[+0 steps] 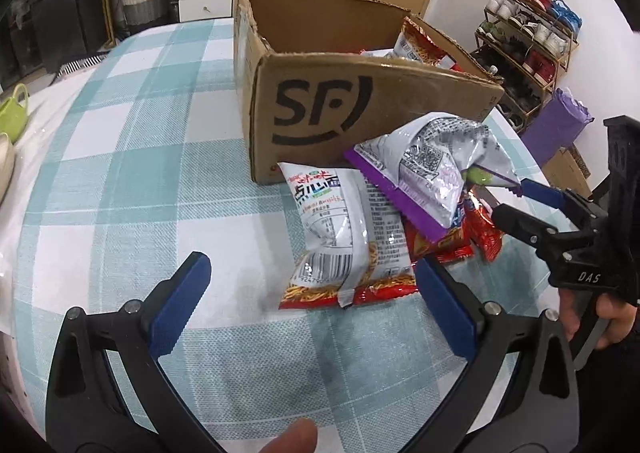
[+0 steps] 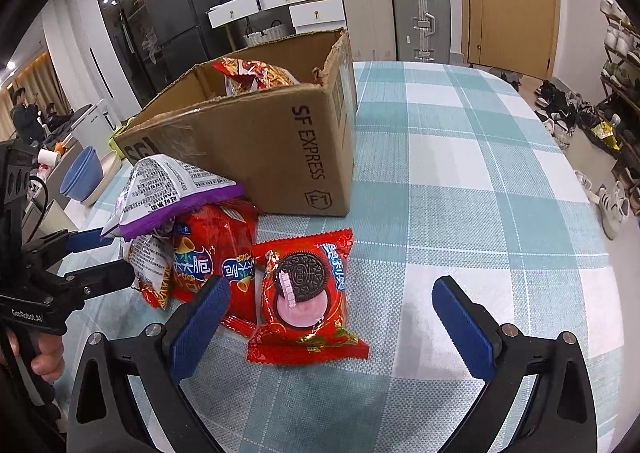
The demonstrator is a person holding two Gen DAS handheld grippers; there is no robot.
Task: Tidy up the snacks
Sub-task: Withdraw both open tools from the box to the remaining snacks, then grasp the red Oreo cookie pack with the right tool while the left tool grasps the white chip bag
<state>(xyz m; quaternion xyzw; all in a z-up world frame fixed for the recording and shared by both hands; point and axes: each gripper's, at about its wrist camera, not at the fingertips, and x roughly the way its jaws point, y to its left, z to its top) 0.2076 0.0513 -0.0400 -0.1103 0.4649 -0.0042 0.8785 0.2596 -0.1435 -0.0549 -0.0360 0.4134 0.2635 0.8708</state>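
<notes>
Snacks sit in a loose heap on the checked desk (image 1: 120,173), just near of the cardboard box (image 1: 332,113), w/ one red bag (image 2: 252,77) already inside the box.

Left gripper (image 1: 312,265): fingers wide apart, straddling the near end of the white noodle-snack bag (image 1: 340,229), not closed on it. Right gripper (image 2: 332,285): fingers also apart, w/ the Oreo pack (image 2: 308,293) flat on the desk between them and untouched. Left of it is a red crisp bag (image 2: 216,249), partly under the purple bag (image 2: 176,189).

A third gripper (image 1: 506,197) shows in both views, clamped on a corner of the purple bag, which looks lifted and tilted over the heap. Can't tell whose hand it belongs to.

Handling, as I judge it:
- All packs are light, puffy foil or plastic. They're slick, crinkly and give under pressure.
- Contents are prob. brittle (noodle sticks, biscuit), so don't squeeze mid-bag.
- Best hold is a crimped seam or corner, where the film is flat and doubled.
- Oreo pack: take the near sealed edge, since the centre bulges and could slip or crack.
- Noodle bag: near end seam, then lift clear of the box wall.
</notes>
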